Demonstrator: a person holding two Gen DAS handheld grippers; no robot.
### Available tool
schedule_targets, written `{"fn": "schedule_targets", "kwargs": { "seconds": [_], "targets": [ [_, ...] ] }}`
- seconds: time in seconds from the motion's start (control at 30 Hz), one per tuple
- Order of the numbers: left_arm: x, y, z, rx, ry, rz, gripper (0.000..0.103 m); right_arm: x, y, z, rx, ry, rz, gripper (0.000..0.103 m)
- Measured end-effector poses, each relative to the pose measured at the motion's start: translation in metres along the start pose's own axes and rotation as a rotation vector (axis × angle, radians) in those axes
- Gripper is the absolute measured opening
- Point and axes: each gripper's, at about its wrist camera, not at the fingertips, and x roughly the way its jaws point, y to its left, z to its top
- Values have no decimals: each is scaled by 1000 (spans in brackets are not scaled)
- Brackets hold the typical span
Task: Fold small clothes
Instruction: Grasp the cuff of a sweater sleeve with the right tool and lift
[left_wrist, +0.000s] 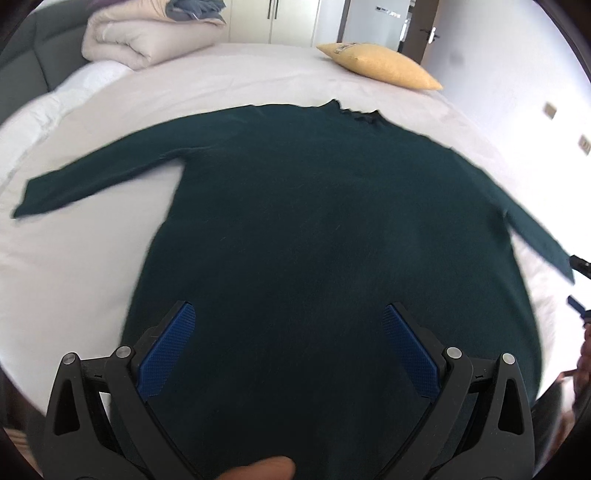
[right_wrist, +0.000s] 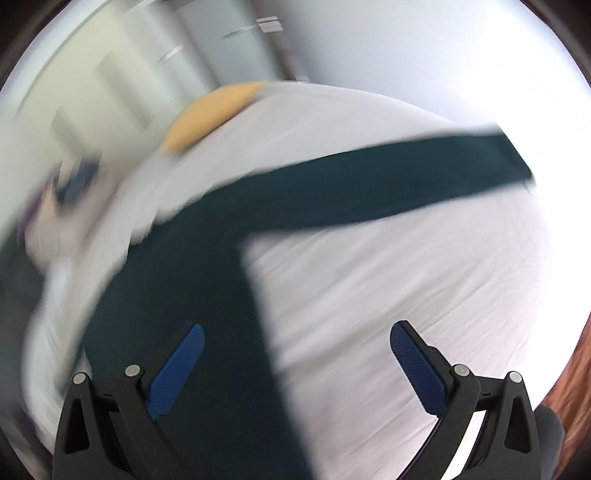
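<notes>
A dark green long-sleeved sweater (left_wrist: 314, 229) lies flat on the white bed (left_wrist: 92, 258), collar at the far side, both sleeves spread out. My left gripper (left_wrist: 290, 314) is open and empty, hovering over the sweater's lower body. My right gripper (right_wrist: 297, 332) is open and empty, above the sweater's right side edge (right_wrist: 207, 280), with the right sleeve (right_wrist: 388, 184) stretching away to the upper right. The right gripper's fingertips (left_wrist: 580, 306) show at the far right of the left wrist view, near the sleeve cuff. The right wrist view is motion-blurred.
A yellow pillow (left_wrist: 380, 64) lies at the bed's far right corner, also in the right wrist view (right_wrist: 207, 114). A folded beige duvet (left_wrist: 140, 37) with clothes on top sits at the far left. Wardrobe doors (left_wrist: 291, 18) stand behind the bed.
</notes>
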Motion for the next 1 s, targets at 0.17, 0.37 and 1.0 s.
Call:
{"fn": "schedule_targets", "kwargs": {
  "seconds": [0.17,0.37,1.0],
  "targets": [
    [14,-4,29,-13,4,-158,103,-1,-123,65,400,-58,47,101],
    [39,-12,54,7,55,-126,103,12,-179,81,614,-79,149,93],
    [104,1,109,-17,110,-181,103,33,-171,119,675,-187,92,11]
  ]
}}
